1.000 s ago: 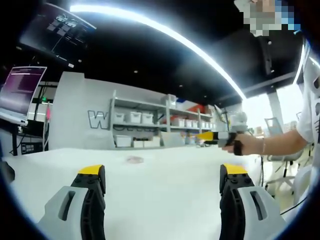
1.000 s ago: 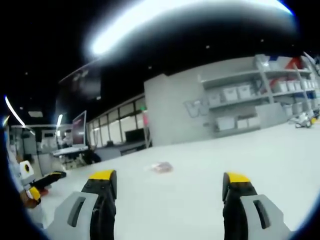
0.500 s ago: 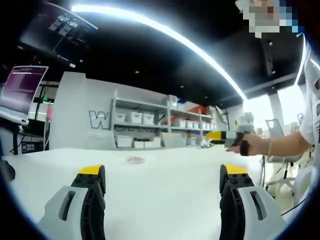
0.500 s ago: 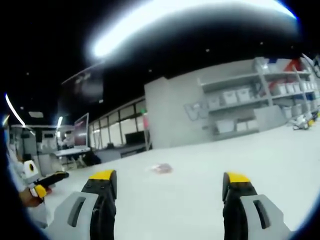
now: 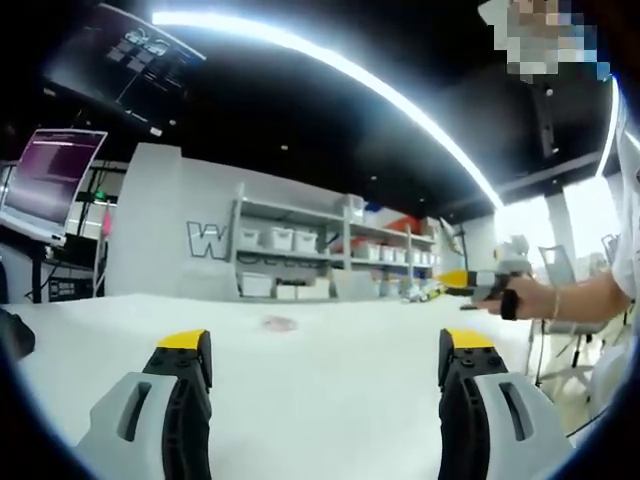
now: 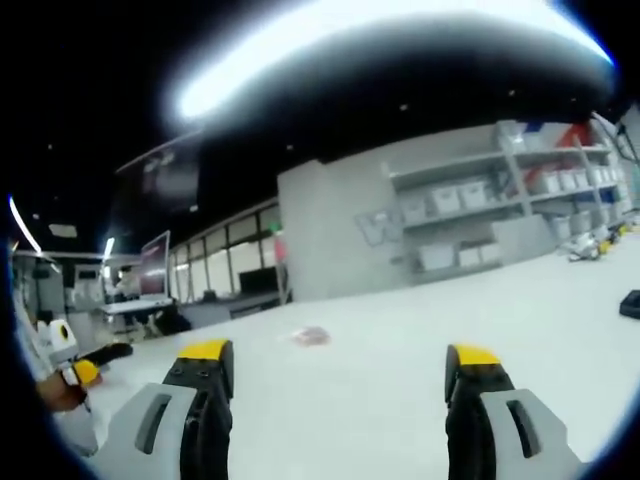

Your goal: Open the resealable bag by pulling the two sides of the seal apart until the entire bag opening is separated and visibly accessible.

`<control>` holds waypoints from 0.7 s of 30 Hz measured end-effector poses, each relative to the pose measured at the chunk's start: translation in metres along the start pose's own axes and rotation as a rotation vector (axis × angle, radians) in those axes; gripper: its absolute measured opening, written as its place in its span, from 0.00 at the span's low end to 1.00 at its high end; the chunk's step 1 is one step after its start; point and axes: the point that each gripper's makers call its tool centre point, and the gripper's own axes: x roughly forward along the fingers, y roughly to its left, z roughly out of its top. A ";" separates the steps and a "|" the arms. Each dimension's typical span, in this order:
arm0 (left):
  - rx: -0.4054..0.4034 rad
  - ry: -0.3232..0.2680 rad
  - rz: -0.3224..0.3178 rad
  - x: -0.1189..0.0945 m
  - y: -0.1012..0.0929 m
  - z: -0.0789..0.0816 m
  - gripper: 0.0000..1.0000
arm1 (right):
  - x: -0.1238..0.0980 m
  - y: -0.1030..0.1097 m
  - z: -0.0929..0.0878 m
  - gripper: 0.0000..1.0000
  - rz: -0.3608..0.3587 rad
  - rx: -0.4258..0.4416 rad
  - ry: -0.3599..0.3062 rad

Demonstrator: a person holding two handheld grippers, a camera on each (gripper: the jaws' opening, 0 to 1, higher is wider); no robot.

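On the white table (image 5: 330, 380), the small bag (image 5: 279, 323) lies well ahead of left gripper (image 5: 325, 350), jaws spread, empty. Right gripper (image 6: 340, 365) likewise: jaws apart, bag (image 6: 311, 336) far ahead, untouched.

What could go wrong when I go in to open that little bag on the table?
The bag lies flat and far off on the white table, so the open left gripper and right gripper may scrape the tabletop rather than catch the seal. It also looks small and light, so a single grab could just slide it away.
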 end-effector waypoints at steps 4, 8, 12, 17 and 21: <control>0.000 -0.003 0.018 0.001 0.003 0.002 0.92 | -0.004 0.000 0.000 0.88 -0.005 -0.007 -0.004; -0.006 -0.001 0.072 -0.004 0.019 0.007 0.92 | -0.006 -0.001 0.000 0.88 -0.010 -0.012 -0.007; 0.000 0.013 0.123 -0.011 0.035 0.008 0.92 | -0.009 -0.003 0.001 0.88 -0.020 -0.014 -0.012; 0.015 0.012 0.154 -0.016 0.044 0.013 0.92 | -0.013 -0.007 -0.003 0.88 -0.033 -0.014 -0.011; 0.025 0.006 0.153 -0.015 0.044 0.015 0.92 | -0.018 -0.011 -0.003 0.88 -0.045 -0.012 -0.012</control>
